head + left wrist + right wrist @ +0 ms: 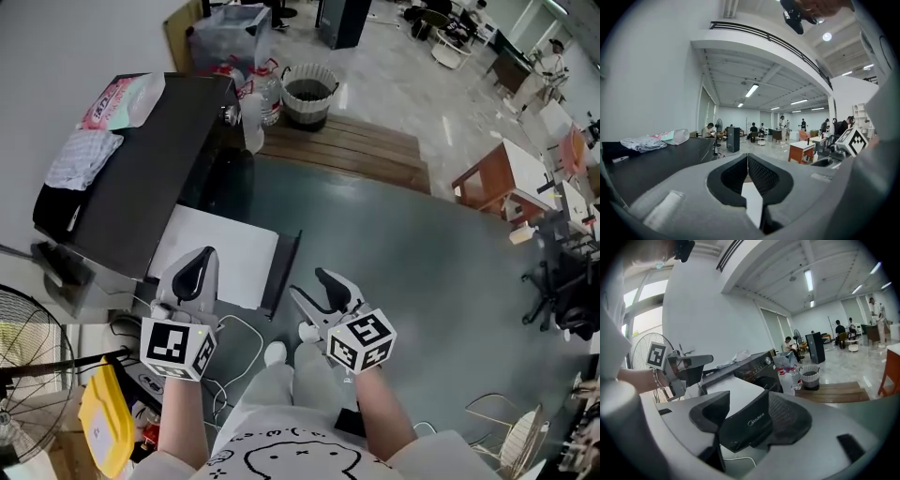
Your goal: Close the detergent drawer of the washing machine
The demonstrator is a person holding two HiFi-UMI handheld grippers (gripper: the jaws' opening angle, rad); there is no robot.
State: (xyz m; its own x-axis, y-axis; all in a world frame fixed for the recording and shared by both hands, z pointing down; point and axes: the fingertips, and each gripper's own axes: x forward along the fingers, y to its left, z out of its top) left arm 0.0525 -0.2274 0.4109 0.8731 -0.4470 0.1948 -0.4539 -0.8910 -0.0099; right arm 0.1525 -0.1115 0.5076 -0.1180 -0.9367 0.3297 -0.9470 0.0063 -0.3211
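We hold our left gripper (200, 265) closed and empty. Our right gripper (316, 289) stands apart, gripping nothing, the open drawer (284, 270) at its ten o'clock.

Bright ceiling strips (751, 90) light evenly; fisheye edges darken.

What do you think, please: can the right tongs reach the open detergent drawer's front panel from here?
Probably yes: the right tongs hang open close beside the dark front panel, nothing stands between them, and the right gripper view shows the panel framed by its jaws.
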